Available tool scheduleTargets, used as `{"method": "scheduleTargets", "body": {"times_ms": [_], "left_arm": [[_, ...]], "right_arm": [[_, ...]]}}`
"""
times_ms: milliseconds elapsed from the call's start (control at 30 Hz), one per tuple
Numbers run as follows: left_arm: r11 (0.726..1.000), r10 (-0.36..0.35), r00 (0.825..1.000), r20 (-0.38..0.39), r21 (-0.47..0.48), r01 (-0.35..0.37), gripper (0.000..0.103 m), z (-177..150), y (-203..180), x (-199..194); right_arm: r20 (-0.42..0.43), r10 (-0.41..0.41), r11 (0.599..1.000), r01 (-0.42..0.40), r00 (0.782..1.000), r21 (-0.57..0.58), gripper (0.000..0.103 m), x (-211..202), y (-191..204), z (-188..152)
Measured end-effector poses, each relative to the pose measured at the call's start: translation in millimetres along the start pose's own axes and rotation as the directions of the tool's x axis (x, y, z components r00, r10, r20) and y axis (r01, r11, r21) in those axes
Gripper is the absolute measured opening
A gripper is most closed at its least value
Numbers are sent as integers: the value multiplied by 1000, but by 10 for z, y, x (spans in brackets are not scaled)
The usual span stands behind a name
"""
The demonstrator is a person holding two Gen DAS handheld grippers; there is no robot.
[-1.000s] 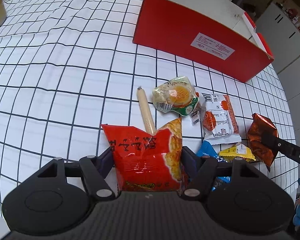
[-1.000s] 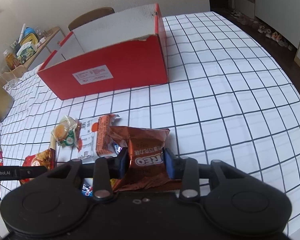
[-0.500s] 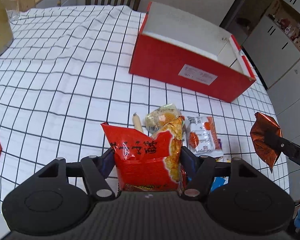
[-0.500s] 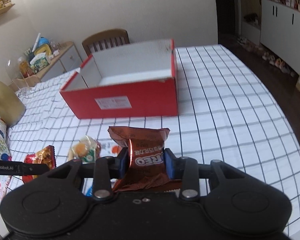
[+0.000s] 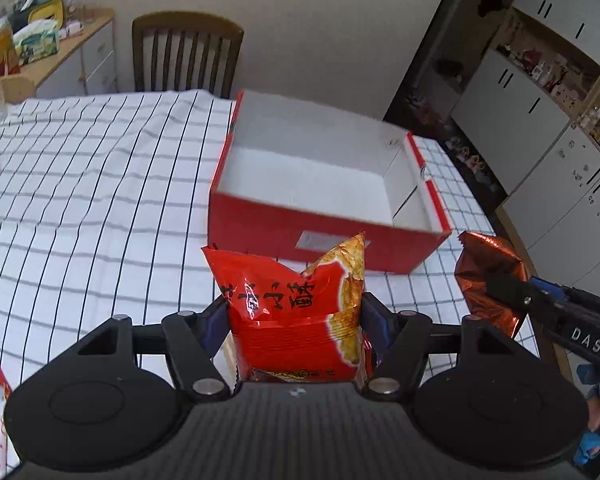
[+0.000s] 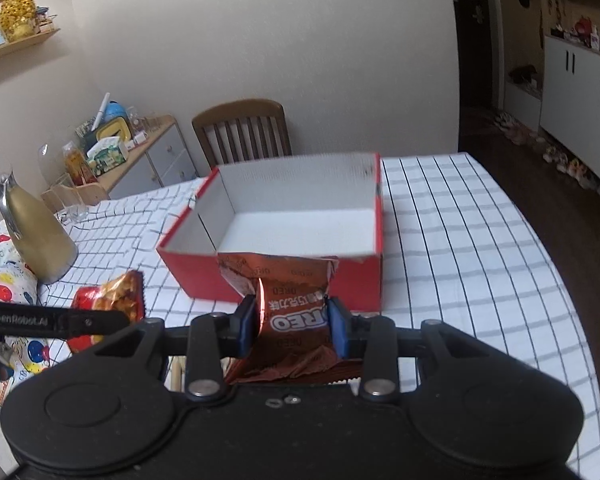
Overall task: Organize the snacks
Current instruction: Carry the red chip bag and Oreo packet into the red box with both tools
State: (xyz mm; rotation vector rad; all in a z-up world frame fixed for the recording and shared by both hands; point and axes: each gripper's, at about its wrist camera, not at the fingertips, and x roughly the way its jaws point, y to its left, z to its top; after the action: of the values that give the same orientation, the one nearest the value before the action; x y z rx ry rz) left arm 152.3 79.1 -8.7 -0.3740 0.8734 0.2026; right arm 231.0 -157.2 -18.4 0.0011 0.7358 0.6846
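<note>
My left gripper point(image 5: 294, 316) is shut on a red snack bag point(image 5: 292, 308) with yellow print and holds it in the air, just before the near wall of the open red box point(image 5: 324, 236). My right gripper point(image 6: 292, 322) is shut on a brown Oreo packet point(image 6: 292, 300), also held in front of the red box point(image 6: 280, 280). The box has a white, bare inside. The Oreo packet shows at the right of the left wrist view point(image 5: 488, 276). The red bag shows at the left of the right wrist view point(image 6: 112, 300).
The box stands on a table with a white black-grid cloth point(image 5: 80, 200). A wooden chair point(image 6: 244, 128) stands behind the table. A gold jug point(image 6: 32, 236) stands at the table's left. A sideboard point(image 6: 140, 152) with clutter is behind it.
Both grippers have risen with their packets and come nearer the red box. Its white inside now shows. The loose snacks on the cloth have dropped out of sight.
</note>
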Motion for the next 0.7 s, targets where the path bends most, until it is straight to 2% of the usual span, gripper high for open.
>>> {"method": "scheduleTargets", "body": {"times_ms": [467,700], "left_arm": [[999,-8,994,107,54,3,68,737,-290,129],[994,34,990,137,94,-48,68,1037,-440,344]], "right_arm": [[70,-5,998,9,998,-63,37,196,35,510],[87,-29,996,37,996,-86,37,427,-14,735]]}}
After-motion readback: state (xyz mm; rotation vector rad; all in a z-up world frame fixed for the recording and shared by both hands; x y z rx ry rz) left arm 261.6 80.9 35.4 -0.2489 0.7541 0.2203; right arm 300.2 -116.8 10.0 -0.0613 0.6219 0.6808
